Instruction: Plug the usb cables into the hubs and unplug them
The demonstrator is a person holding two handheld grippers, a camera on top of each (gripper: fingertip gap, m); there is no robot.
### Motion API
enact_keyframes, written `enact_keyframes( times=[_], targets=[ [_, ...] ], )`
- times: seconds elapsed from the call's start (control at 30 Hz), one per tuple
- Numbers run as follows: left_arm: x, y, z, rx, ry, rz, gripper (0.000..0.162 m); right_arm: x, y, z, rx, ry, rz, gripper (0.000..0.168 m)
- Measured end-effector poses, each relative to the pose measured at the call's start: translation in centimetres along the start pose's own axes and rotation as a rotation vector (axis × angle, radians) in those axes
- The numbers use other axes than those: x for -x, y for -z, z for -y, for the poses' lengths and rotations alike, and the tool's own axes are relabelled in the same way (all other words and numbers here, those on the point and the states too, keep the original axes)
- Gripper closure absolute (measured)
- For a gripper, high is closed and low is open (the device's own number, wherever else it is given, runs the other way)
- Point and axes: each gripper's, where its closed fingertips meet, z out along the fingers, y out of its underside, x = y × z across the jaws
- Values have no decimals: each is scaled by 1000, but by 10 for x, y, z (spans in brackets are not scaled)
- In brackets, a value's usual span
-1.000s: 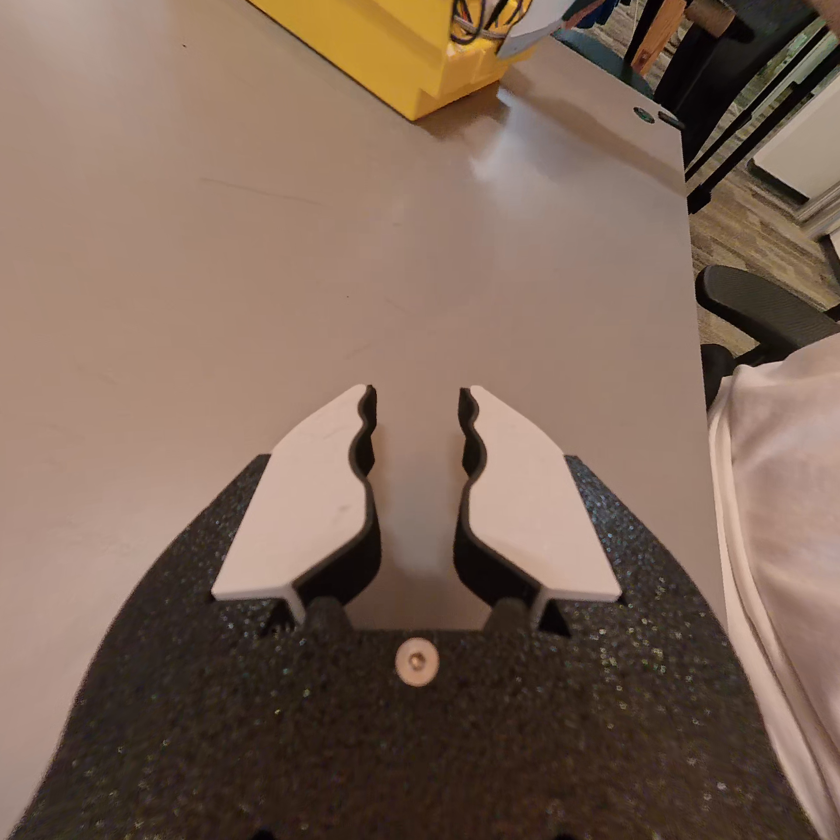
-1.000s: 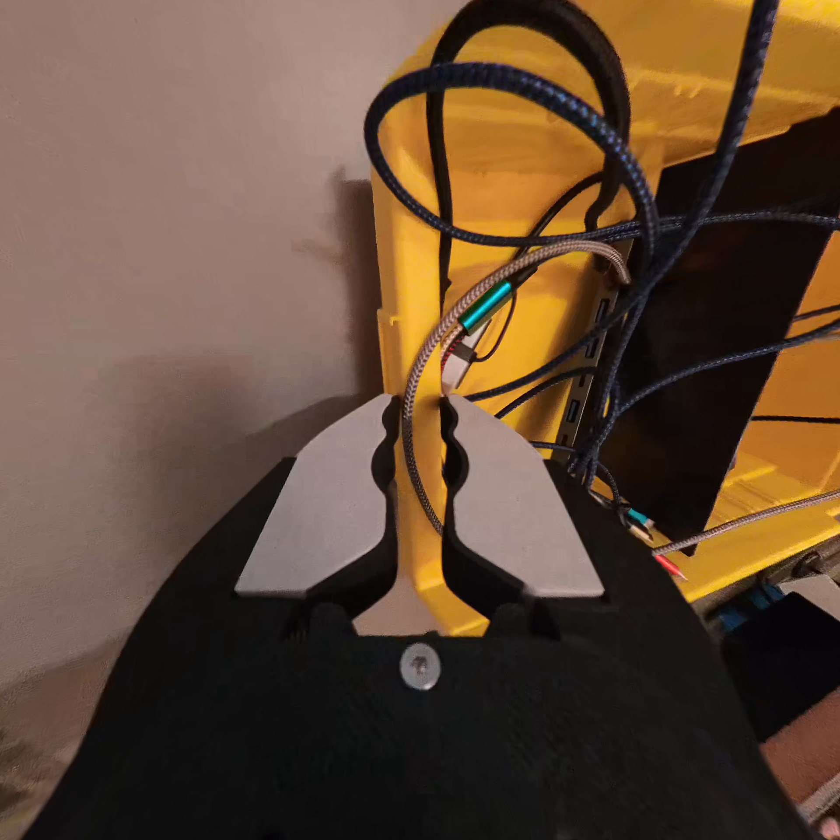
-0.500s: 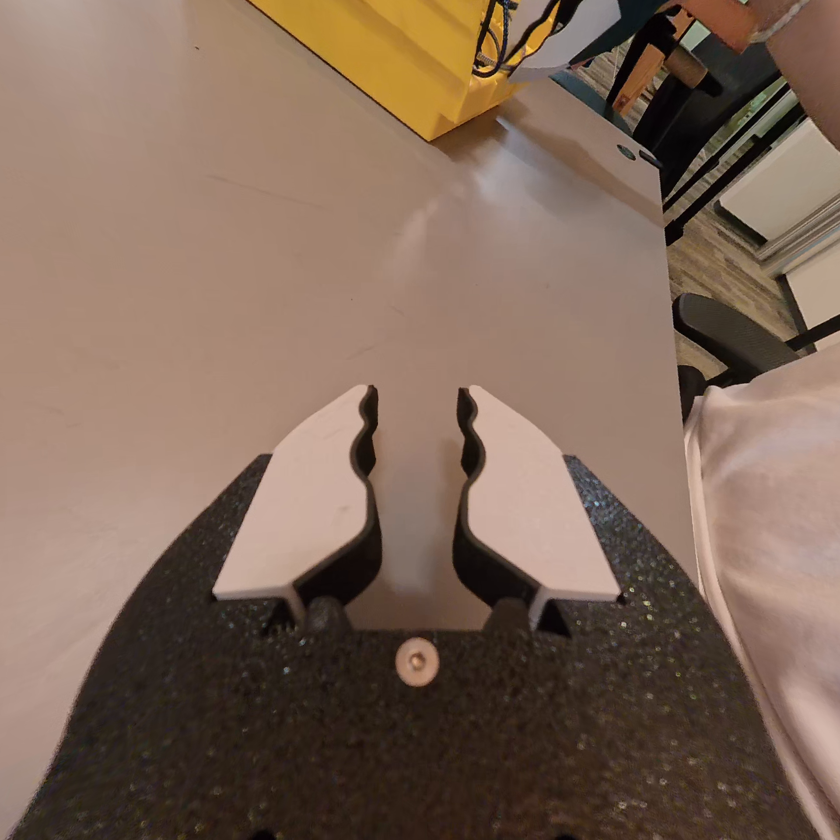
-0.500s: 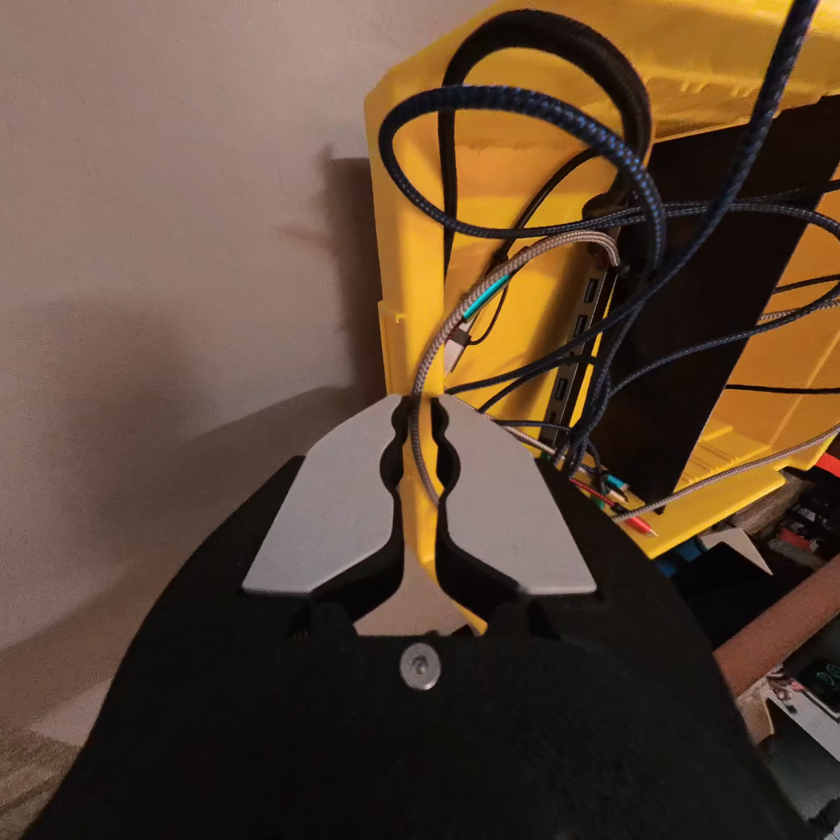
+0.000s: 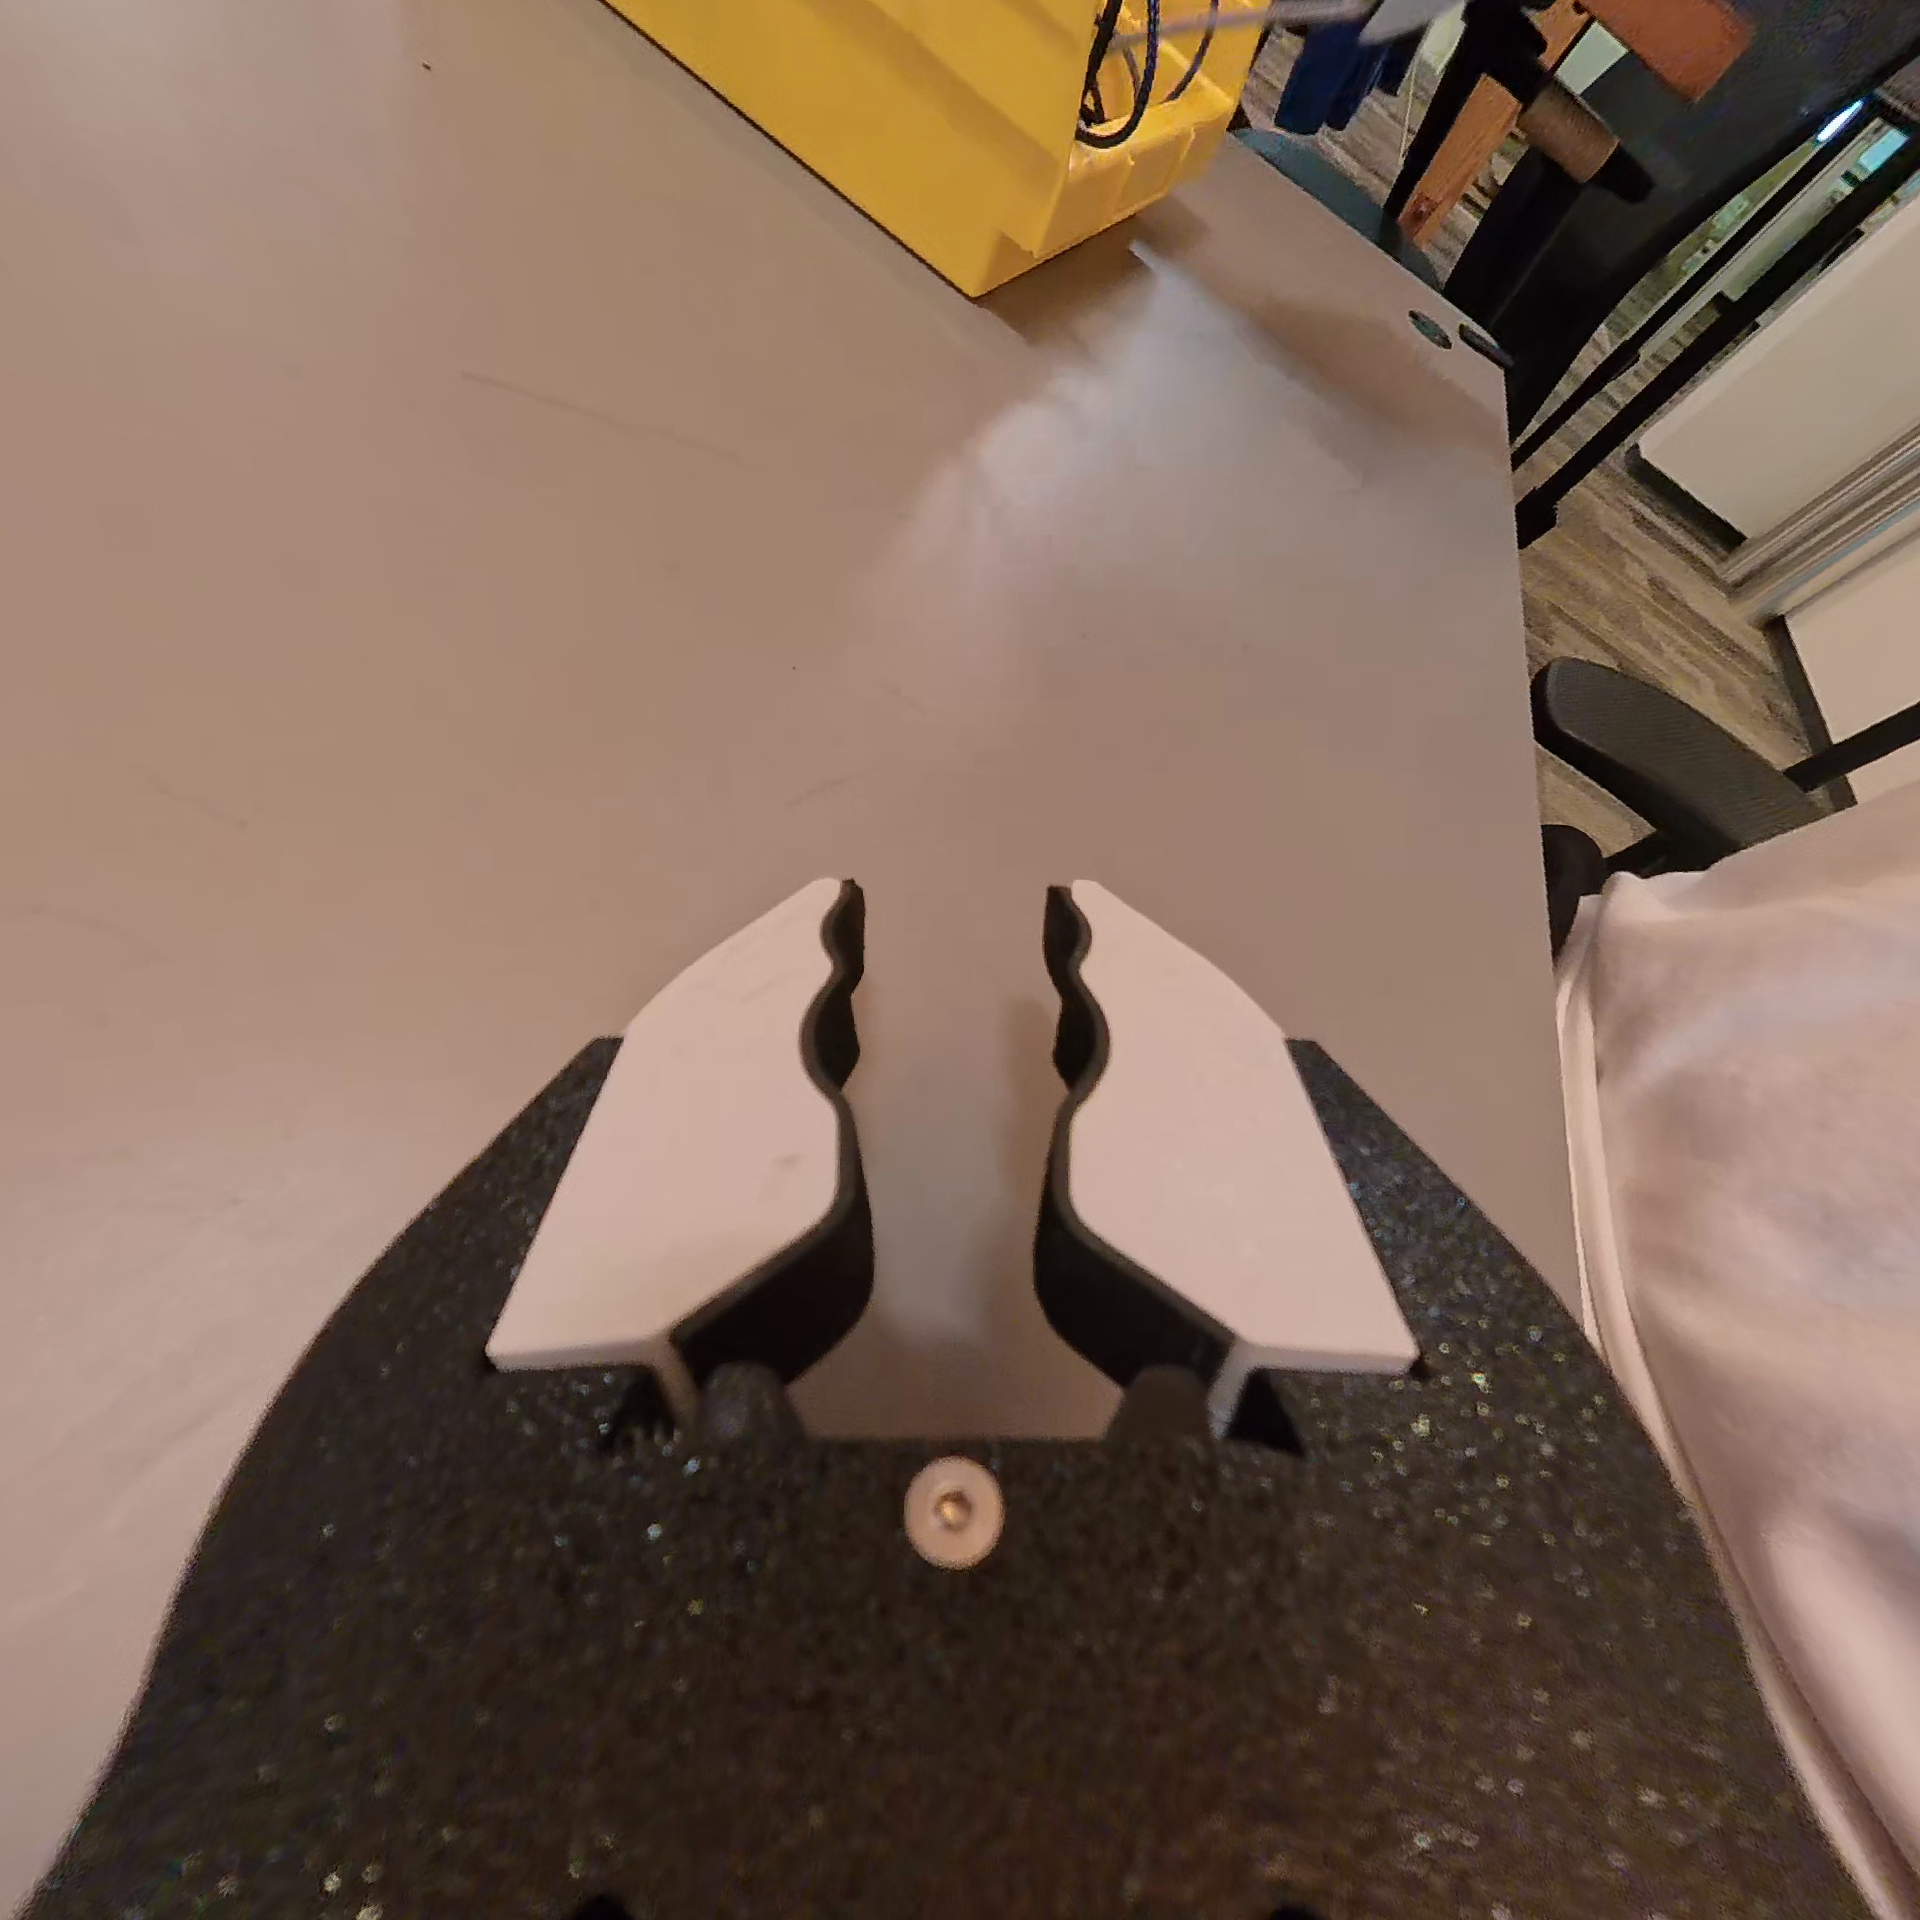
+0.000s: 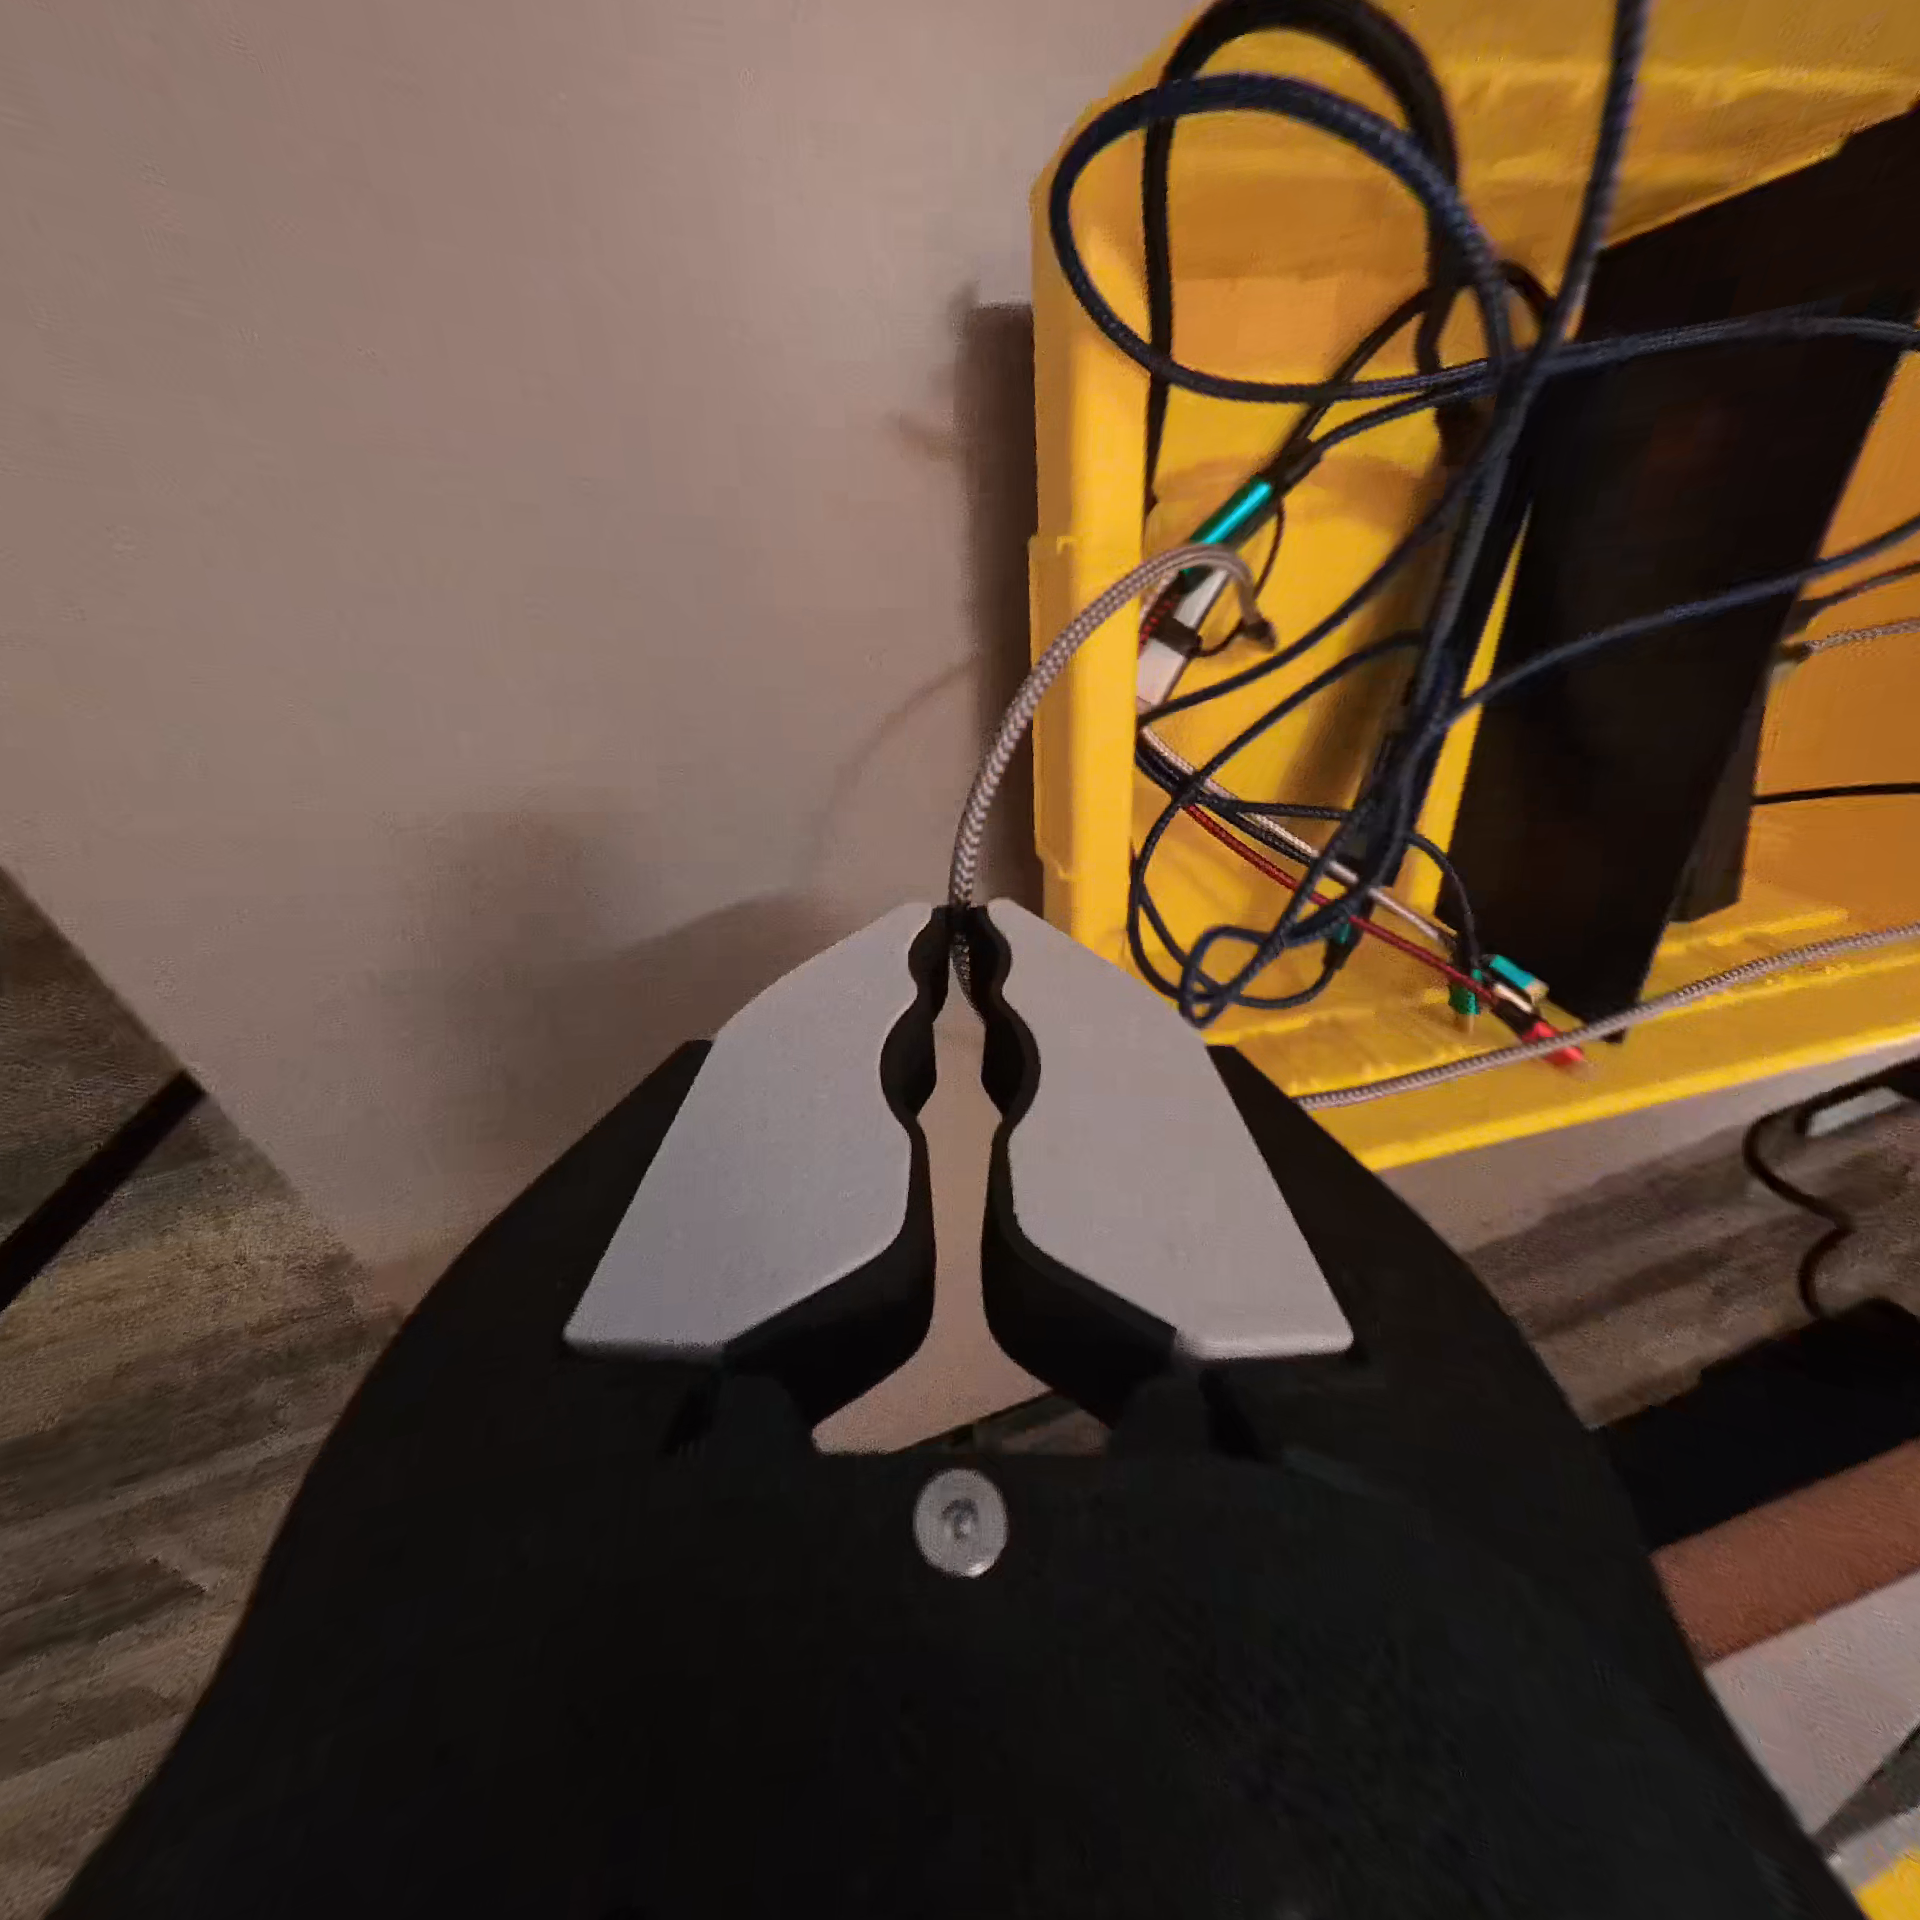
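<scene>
In the right wrist view my right gripper (image 6: 964,914) is shut on a silver braided usb cable (image 6: 1023,707) at its tips. The cable arcs up and right into a yellow bin (image 6: 1091,520) that holds a tangle of dark blue braided cables (image 6: 1247,135), teal and red plugs (image 6: 1496,987) and a black box (image 6: 1662,623). A hub is not clearly visible. In the left wrist view my left gripper (image 5: 953,894) is open and empty above the grey table (image 5: 468,571). The yellow bin (image 5: 935,114) stands far ahead at the table's back.
In the left wrist view the table's right edge (image 5: 1527,727) runs beside a black office chair (image 5: 1662,779), and a person's white garment (image 5: 1766,1195) is at the right. In the right wrist view wood floor (image 6: 125,1351) shows past the table's corner. The tips of one gripper are about 40 centimeters away from the tips of the other.
My right gripper closed fully on the silver cable and pulled back and left from the bin, drawing the cable out. My left gripper stayed open and turned slightly.
</scene>
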Motion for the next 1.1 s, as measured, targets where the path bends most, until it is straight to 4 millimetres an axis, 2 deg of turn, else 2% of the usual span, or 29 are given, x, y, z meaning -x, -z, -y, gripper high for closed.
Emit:
enact_keyframes(
  times=[0.1, 0.2, 0.27, 0.33, 0.4, 0.5, 0.6, 0.73, 0.9, 1.0, 1.1],
  targets=[
    [0, -1, -1, 6, 1, 0, 129, -24, 51, -2, -83, -34, -73, 165],
    [0, -2, -2, 18, 2, 0, 129, -72, 106, 5, -201, -70, -253, 165],
    [0, -3, -3, 26, 2, 1, 129, -111, 135, 11, -274, -133, -370, 165],
    [0, -3, -3, 32, 1, 2, 129, -139, 145, 18, -320, -186, -391, 165],
    [0, -3, -3, 32, -1, 2, 129, -170, 146, 22, -320, -216, -438, 165],
    [0, -2, -2, 21, 3, 1, 129, -184, 109, 28, -211, -155, -319, 165],
    [1, 0, -1, 8, 15, -5, 129, -183, 60, 48, -198, -41, -165, 165],
    [2, 0, 0, 2, 29, -8, 129, -201, 3, 68, -94, 44, -155, 165],
    [1, -1, -2, 19, 19, -6, 129, -216, -55, 99, -172, -99, -136, 164],
    [0, -3, -4, 40, 14, -8, 129, -225, -84, 93, -181, -252, -167, 162],
    [-1, -4, -6, 53, 6, -8, 129, -233, -92, 79, -168, -310, -245, 144]
  ],
)
